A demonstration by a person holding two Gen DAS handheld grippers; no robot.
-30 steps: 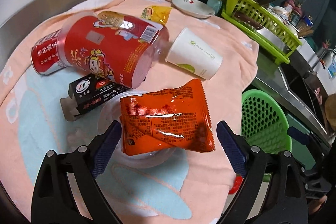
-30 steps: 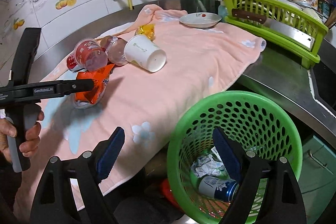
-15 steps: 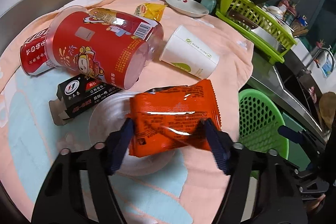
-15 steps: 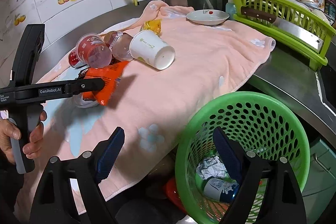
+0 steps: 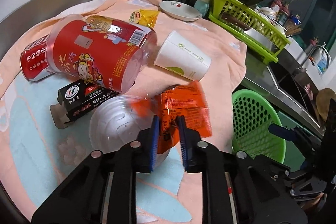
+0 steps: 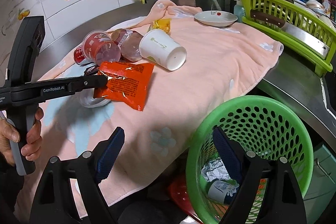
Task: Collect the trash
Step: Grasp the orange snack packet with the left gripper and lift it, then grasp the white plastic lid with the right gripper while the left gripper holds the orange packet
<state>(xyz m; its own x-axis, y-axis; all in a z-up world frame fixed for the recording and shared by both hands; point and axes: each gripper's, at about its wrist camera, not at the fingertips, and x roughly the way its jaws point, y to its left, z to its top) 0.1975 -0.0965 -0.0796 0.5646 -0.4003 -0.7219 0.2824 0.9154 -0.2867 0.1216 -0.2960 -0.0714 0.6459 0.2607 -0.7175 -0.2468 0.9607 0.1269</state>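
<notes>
My left gripper (image 5: 168, 121) is shut on the near edge of an orange snack packet (image 5: 189, 102), pinched and crumpled between the blue pads just above a clear plastic lid (image 5: 117, 123). The right wrist view shows the same grip from the side, with the packet (image 6: 128, 83) sticking out past the left gripper (image 6: 103, 79). A green mesh basket (image 6: 247, 102) stands below the counter edge with crumpled paper and a can (image 6: 222, 190) inside. My right gripper (image 6: 169, 131) hangs open and empty over the basket's near rim.
On the peach towel (image 5: 220, 41) lie a red clear tub (image 5: 94, 56), a red can (image 5: 31, 64), a black carton (image 5: 77, 102), a white paper cup (image 5: 184, 60) and a yellow packet (image 5: 142, 16). Behind stand a plate (image 5: 180, 11) and a green dish rack (image 5: 247, 20).
The left jaws closed from wide apart onto the orange packet, crumpling it and lifting its edge off the lid. The right gripper stayed open and barely moved.
</notes>
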